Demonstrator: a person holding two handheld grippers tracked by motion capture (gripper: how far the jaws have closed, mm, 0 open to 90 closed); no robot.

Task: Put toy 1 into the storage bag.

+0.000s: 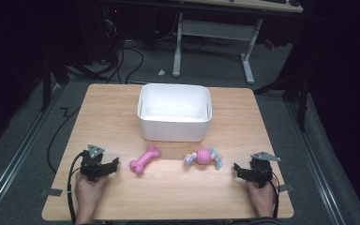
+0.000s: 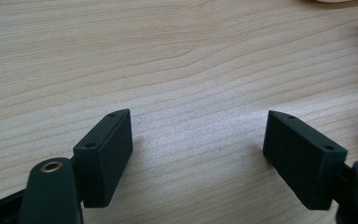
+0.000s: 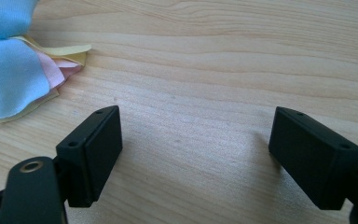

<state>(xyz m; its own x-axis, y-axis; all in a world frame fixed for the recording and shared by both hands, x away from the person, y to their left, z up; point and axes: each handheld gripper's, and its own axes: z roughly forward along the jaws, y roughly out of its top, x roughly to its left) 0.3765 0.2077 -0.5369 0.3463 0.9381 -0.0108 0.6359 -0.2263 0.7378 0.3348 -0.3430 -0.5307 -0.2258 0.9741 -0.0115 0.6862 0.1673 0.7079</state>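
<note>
Left claw point(image 1: 114, 165) and right claw point(image 1: 238, 169) both spread apart, empty, pink bone point(image 1: 145, 159) between, white bin point(image 1: 174, 112) behind

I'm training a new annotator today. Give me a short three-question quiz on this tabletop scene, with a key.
1. True or false: the white bin holds a toy.
2. Which toy lies nearer the left gripper: A) the pink bone, B) the pink ball with fabric strips?
3. Fill in: both the left and the right gripper have their jaws ____.

Key:
1. False; its inside looks empty, and both toys lie on the wooden table.
2. A.
3. Open, with bare table between them.
</note>
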